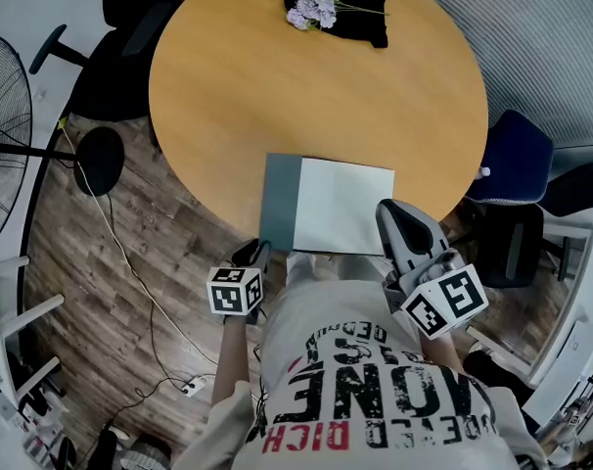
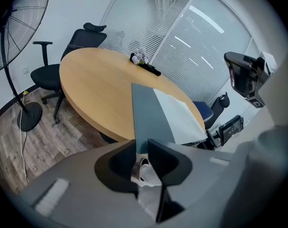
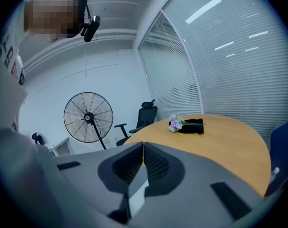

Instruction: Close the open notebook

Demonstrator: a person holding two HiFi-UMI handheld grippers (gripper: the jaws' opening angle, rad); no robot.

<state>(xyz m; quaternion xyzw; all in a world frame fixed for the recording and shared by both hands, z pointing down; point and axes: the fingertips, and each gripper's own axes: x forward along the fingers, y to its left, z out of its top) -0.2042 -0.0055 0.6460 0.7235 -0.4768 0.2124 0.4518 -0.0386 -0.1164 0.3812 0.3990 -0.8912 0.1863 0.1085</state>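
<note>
Left of the table, a pedestal fan stands on the wood-pattern floor, with a black office chair just beside the table's far-left rim.

At the table's near edge, left side, the left gripper points steeply down. Its jaws stand slightly apart, released. The near corner of the notebook's grey cover shows in the gap at the tips, and the pads do not press on it.

The notebook lies open and flat on the table's near edge, roughly centred. The grey cover is spread to the left and a white page faces up to the right.

At the table's far edge, a bunch of pale purple flowers lies on a black cloth.

At the table's near edge, right side, the right gripper is clenched, jaws together at the tips with nothing between them. In the head view its tips overlap the page's near right corner; contact cannot be determined.

Right of the table, a blue chair stands just beside the rim.
</note>
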